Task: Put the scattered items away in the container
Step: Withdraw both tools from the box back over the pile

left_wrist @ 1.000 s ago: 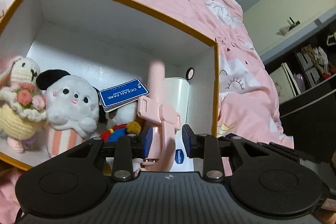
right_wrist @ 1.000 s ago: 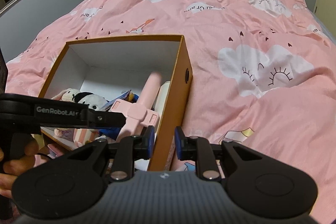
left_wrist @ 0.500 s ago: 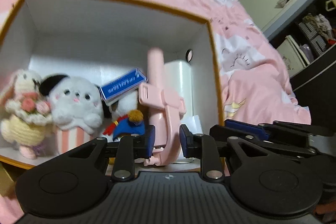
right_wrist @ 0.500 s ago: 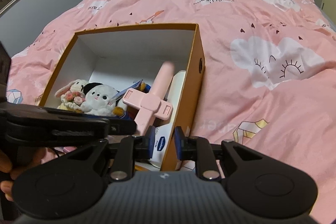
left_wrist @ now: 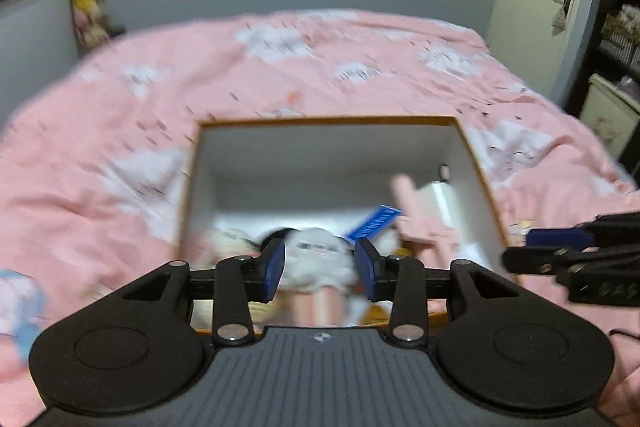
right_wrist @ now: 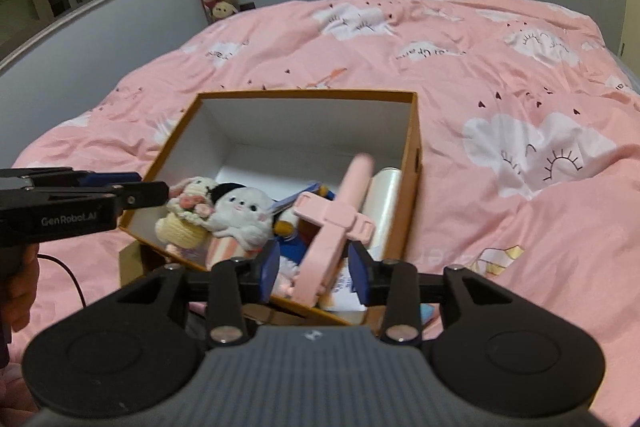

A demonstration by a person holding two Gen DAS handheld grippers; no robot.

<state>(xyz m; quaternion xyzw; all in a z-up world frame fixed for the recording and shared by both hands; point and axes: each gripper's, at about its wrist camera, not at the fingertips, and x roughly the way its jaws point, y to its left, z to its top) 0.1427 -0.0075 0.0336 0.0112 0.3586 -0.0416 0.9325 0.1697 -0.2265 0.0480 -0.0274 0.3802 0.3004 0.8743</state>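
Orange cardboard box with white interior [right_wrist: 412,147] on the pink cloud-print bed cover [right_wrist: 500,75]. Inside: pink plastic phone holder [right_wrist: 340,219] at 3 o'clock, white plush toy [right_wrist: 242,209] at 7 o'clock. Left hand-held gripper [left_wrist: 320,269] and right hand-held gripper [right_wrist: 314,269]: jaws opening, gripping nothing.

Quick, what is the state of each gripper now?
Left gripper: opening, holding nothing.
Right gripper: opening, pads off the pink phone holder.
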